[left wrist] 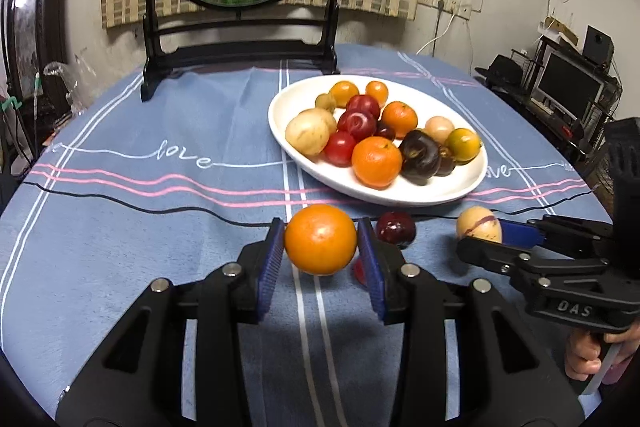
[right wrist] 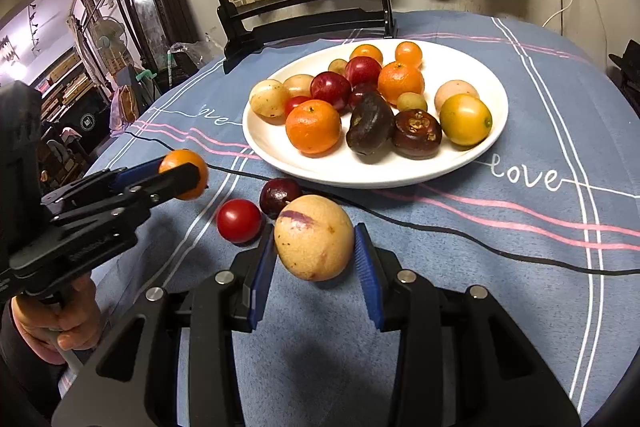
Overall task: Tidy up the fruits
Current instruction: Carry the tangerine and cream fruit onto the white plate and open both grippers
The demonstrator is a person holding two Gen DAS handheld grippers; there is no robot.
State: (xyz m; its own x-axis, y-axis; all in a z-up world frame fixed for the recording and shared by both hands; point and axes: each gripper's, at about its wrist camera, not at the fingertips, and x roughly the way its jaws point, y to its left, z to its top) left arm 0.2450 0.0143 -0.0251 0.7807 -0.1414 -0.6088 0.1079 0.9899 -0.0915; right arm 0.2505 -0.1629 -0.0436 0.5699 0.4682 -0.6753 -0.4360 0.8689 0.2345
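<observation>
Table [right wrist: 520, 267] under blue cloth, white plate [right wrist: 472, 163] of mixed fruit at centre as landmark. Just in front of plate, left gripper [left wrist: 321, 241] fingers clamped on orange [left wrist: 320, 239], clear of cloth; right gripper [right wrist: 316, 247] fingers clamped on yellow speckled fruit [right wrist: 314, 237]. Between both, near plate rim: dark plum [right wrist: 278, 195], then red tomato [right wrist: 239, 221], on cloth.

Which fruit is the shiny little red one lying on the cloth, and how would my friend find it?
Start at the big white plate piled with fruit on the blue tablecloth. Just in front of its near rim, two loose fruits lie on the cloth: a dark purple plum and, touching its left side, the small red tomato. It is the only bright red, smooth, glossy ball off the plate.
</observation>
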